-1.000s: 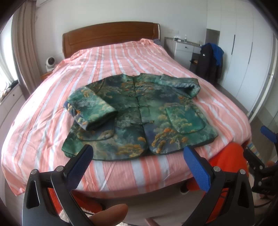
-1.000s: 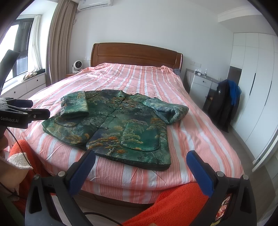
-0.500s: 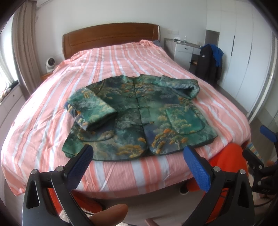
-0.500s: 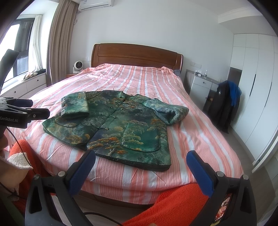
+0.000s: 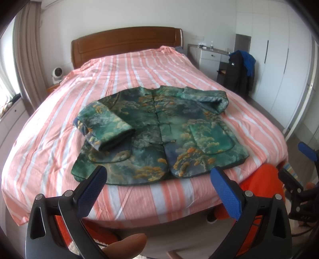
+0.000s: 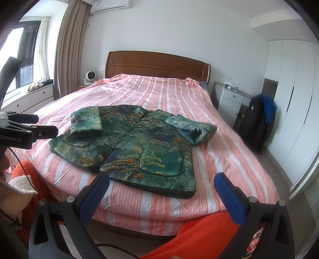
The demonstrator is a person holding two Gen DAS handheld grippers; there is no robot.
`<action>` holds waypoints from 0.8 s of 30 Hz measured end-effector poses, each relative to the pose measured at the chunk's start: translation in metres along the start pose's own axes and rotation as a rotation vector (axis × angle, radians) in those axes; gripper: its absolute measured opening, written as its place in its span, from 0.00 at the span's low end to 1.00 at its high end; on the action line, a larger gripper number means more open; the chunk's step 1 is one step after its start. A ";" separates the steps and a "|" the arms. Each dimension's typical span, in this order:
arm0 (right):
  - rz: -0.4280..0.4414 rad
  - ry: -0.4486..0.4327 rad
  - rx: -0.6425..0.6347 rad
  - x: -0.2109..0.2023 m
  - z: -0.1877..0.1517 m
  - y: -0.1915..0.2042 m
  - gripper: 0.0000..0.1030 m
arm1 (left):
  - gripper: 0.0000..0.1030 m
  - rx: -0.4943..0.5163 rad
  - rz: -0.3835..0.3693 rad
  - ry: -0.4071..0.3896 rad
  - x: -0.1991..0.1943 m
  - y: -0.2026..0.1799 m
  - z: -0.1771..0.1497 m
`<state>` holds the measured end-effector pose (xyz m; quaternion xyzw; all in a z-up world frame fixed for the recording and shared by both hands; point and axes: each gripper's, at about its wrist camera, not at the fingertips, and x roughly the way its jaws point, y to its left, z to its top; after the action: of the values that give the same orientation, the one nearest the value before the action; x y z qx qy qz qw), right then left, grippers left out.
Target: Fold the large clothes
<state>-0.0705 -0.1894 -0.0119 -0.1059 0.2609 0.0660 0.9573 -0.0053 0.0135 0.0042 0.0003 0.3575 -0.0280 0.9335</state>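
Blue pads nearest me: my left gripper (image 5: pixel 157 180) and right gripper (image 6: pixel 164 182) both hang short of the bed's foot, fingers spread wide with nothing between them. Orange fabric (image 6: pixel 201 237) bunches just under the right one, and my thumb tip (image 5: pixel 125 246) shows below the left.

Past them lies one bed (image 5: pixel 137 199) under a pink-and-white striped sheet. On its near half I see one jacket (image 5: pixel 159 133), green brocade with orange motifs, front up and buttoned, hem towards me. Its two sleeves differ: the one on my left (image 5: pixel 103 127) is folded across the chest, the one on my right (image 5: pixel 207 96) is bent at the shoulder and sticks out sideways. I count two patch pockets.

Beyond the sheet, one wooden headboard (image 6: pixel 157 64). Left of it a small white fan (image 6: pixel 89 76) on a nightstand, brown curtains (image 6: pixel 68 49), a window seat. Right of the bed, a white desk (image 6: pixel 233 98), a chair hung with dark and blue clothes (image 6: pixel 261 117), and white wardrobes (image 6: pixel 291 95). One air conditioner (image 6: pixel 110 5) sits high on the wall.
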 end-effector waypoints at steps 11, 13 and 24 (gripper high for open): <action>-0.001 -0.002 -0.002 0.000 0.001 0.000 1.00 | 1.00 0.002 0.000 0.002 0.001 -0.003 0.004; 0.001 0.000 -0.002 0.000 0.001 0.000 1.00 | 1.00 0.001 0.000 0.007 0.002 -0.003 0.004; 0.008 0.008 0.001 0.003 0.002 -0.001 1.00 | 1.00 0.001 0.002 0.015 0.006 0.000 0.002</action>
<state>-0.0667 -0.1898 -0.0119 -0.1046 0.2650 0.0694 0.9560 0.0001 0.0135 0.0018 0.0011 0.3646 -0.0273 0.9307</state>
